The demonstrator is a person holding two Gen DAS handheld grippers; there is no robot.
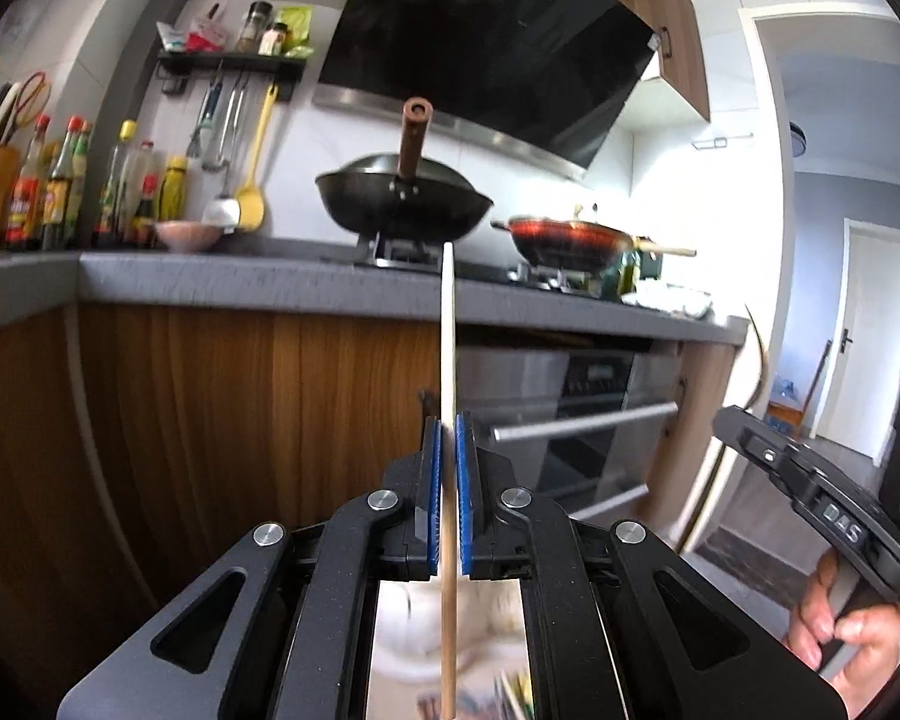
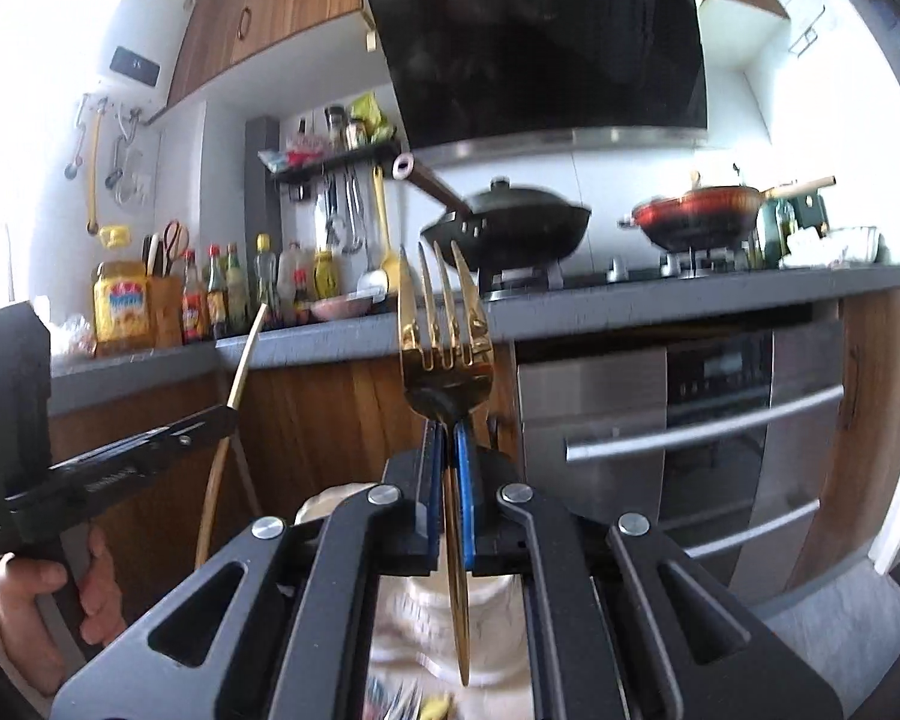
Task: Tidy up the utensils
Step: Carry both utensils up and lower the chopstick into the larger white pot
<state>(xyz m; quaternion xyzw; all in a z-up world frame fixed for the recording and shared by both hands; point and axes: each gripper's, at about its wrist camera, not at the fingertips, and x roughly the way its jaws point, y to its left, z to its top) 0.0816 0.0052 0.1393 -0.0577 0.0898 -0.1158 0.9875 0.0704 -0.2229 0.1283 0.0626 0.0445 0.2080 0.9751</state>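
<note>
the left gripper (image 1: 448, 450) is clamped on a thin pale wooden utensil (image 1: 447, 324), seen edge-on; whether it is a chopstick or a flat spatula cannot be told. its blue pads (image 1: 465, 468) press it from both sides, the upper part rising straight ahead of the claw and the lower part running back between the arms toward the camera. the right gripper (image 2: 448, 450) is clamped on a gold fork (image 2: 447, 336) at its neck, tines pointing up just ahead of the claw and the handle passing back and down between the arms. beyond both claws, well apart, run a grey countertop (image 1: 210, 282) and a stove carrying a black wok (image 1: 402, 195) and a red pan (image 1: 570, 237). in the right wrist view the left gripper and the hand (image 2: 42, 588) holding it sit to the left of the claw.
</note>
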